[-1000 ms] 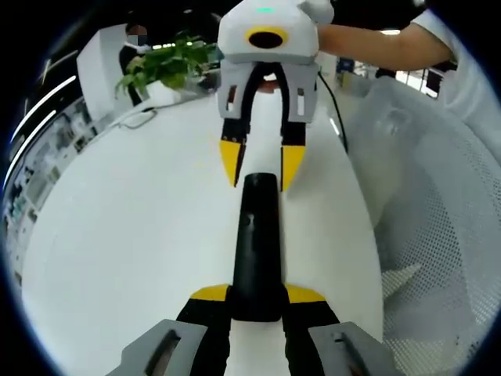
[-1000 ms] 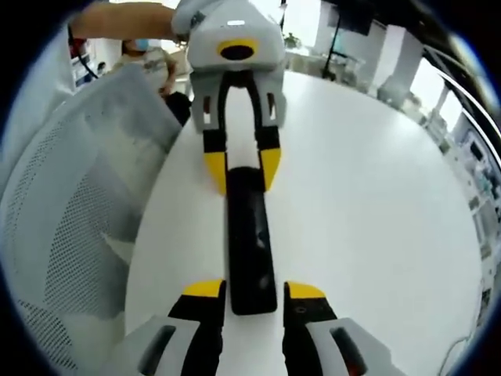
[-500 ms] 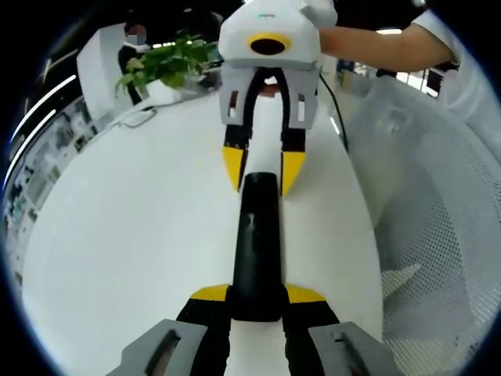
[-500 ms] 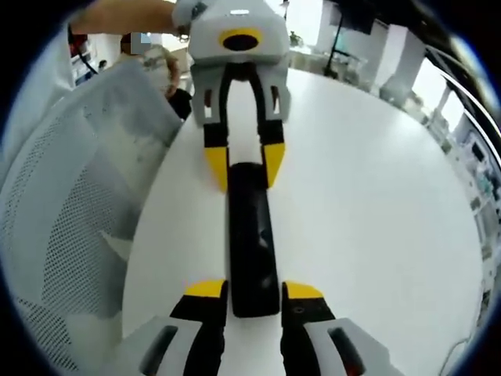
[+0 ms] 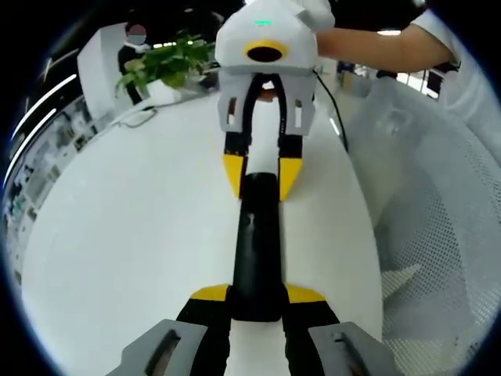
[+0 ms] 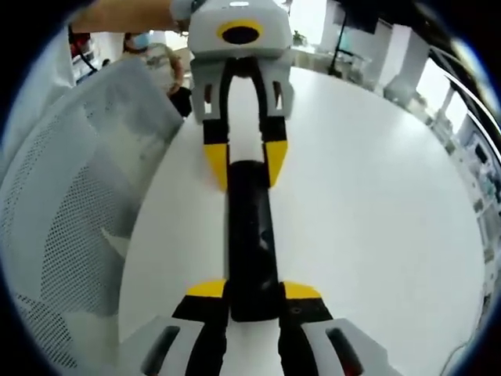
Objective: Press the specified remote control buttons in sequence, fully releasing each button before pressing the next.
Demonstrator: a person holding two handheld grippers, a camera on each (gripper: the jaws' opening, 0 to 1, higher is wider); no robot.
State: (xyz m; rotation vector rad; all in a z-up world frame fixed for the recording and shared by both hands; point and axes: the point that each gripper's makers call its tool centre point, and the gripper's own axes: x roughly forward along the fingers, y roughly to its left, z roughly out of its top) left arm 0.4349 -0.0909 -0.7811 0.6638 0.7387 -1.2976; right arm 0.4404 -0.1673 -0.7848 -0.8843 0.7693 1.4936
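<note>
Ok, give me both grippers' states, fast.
Left gripper: shut on the remote control.
Right gripper: shut on the remote control's other end.

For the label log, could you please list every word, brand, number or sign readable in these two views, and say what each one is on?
None can be read.
The black remote shows no legible print; its button markings are too small and blurred.
The left gripper and right gripper carry no text.
The shelves at the room's edge hold items too small to read.
</note>
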